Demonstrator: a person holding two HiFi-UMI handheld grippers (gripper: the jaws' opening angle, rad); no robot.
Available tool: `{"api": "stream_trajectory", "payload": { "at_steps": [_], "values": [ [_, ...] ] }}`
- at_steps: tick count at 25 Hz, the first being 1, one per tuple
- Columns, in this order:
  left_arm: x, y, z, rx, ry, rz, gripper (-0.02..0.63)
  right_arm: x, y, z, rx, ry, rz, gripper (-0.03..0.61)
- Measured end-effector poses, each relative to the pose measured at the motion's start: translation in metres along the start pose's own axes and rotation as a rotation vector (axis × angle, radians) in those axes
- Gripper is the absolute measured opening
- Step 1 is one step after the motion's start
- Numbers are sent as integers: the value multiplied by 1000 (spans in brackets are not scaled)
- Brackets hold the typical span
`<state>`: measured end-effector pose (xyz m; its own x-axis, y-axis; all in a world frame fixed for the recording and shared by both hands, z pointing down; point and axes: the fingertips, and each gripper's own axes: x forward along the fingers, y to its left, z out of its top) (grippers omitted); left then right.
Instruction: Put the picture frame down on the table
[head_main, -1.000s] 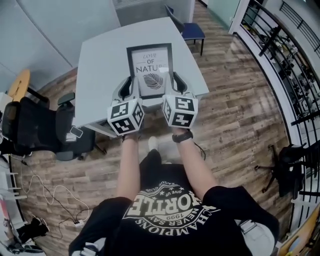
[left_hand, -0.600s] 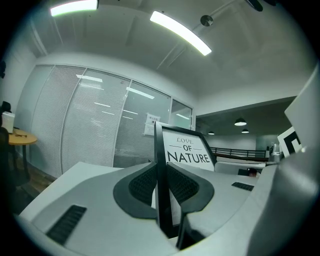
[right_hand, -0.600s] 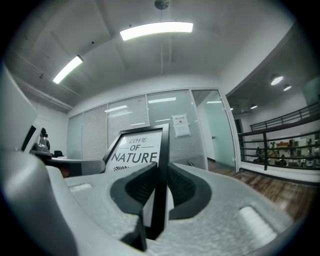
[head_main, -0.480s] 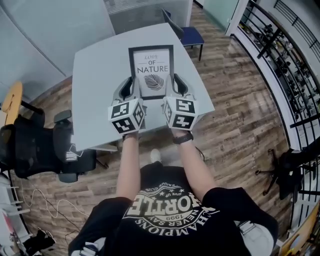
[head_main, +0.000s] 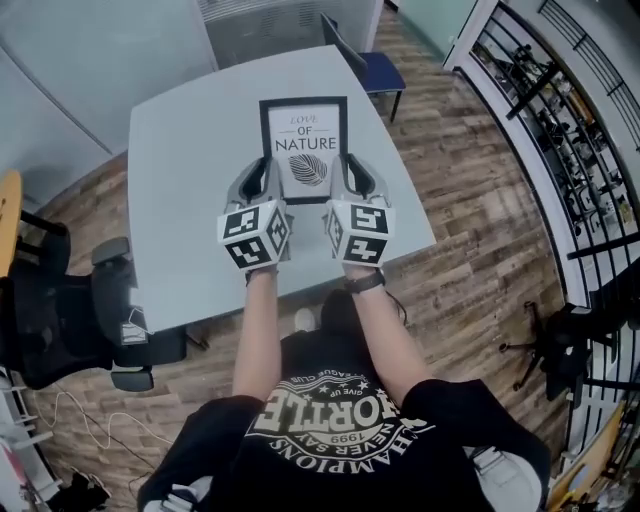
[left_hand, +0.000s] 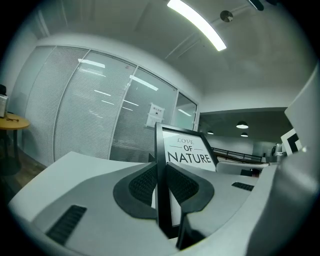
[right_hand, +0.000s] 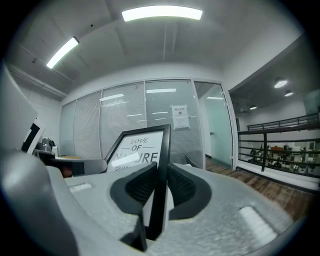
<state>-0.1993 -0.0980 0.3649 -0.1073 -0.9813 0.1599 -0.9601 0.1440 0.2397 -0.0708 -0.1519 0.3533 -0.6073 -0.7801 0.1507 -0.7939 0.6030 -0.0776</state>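
Note:
A black picture frame (head_main: 304, 150) with a white print reading "LOVE OF NATURE" and a leaf is held up over the grey table (head_main: 190, 180). My left gripper (head_main: 262, 186) is shut on the frame's left edge (left_hand: 161, 185). My right gripper (head_main: 347, 182) is shut on its right edge (right_hand: 160, 190). Both gripper views show the frame (left_hand: 186, 150) standing upright between the pads (right_hand: 141, 186), its print (right_hand: 139, 150) facing me. Whether the frame's bottom touches the table is hidden by the grippers.
A blue chair (head_main: 372, 66) stands behind the table's far right corner. A black office chair (head_main: 70, 320) sits on the wood floor at the left. A black railing (head_main: 560, 130) runs along the right side. Glass partitions (left_hand: 100, 115) lie beyond the table.
The frame and both grippers now sit farther over the table, which fills more of the head view. The grip on the frame is unchanged.

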Motion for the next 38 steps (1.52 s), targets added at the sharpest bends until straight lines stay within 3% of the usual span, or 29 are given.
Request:
{"api": "stream_trajectory", "payload": {
  "at_steps": [13, 19, 29, 38],
  "values": [
    [149, 50, -38, -51, 127, 60, 66, 157, -45, -49, 34, 138, 8, 61],
    [219, 59, -98, -95, 231, 60, 66, 215, -86, -106, 45, 253, -12, 61],
    [284, 68, -163, -135, 356, 82, 66, 271, -126, -171, 65, 387, -21, 61],
    [307, 69, -216, -160, 457, 107, 66, 288, -148, -225, 87, 502, -19, 61]
  ]
}}
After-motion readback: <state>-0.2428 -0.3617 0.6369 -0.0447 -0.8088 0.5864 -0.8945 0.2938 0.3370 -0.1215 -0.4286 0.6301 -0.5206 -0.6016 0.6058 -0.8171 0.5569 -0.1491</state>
